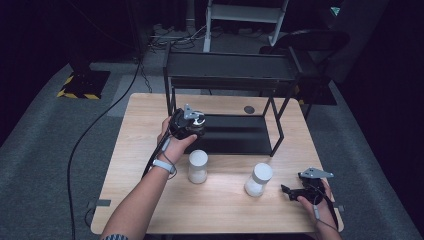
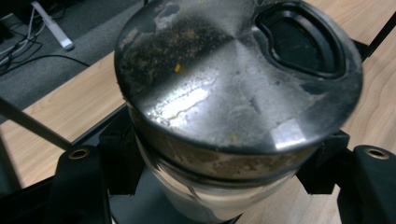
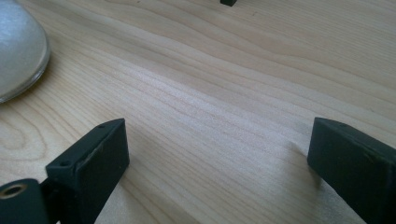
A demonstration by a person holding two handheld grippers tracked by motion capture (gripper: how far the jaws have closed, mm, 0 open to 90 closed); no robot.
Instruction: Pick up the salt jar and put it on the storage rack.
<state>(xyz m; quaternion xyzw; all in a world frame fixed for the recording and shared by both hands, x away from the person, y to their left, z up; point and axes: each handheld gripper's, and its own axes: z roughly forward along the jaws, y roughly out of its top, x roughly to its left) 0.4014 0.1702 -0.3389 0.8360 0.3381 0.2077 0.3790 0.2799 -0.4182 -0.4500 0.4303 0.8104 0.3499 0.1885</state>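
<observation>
three jars [image 1: 198,166], one rack [image 1: 227,75]

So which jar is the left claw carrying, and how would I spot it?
Start at the black metal rack at the far side of the wooden table. At the front left corner of its lower shelf, the left claw is shut on a glass jar with a scuffed metal shaker lid. The two white-capped jars stand free on the table.

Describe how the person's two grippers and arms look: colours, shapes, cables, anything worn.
Both grippers are black, each topped by a grey three-cornered plate. The left gripper trails a black cable along the forearm; a white wristband circles that wrist and a patterned sleeve edge shows lower down. The right gripper has blocky, flat-faced black fingers and its own black cable.
</observation>
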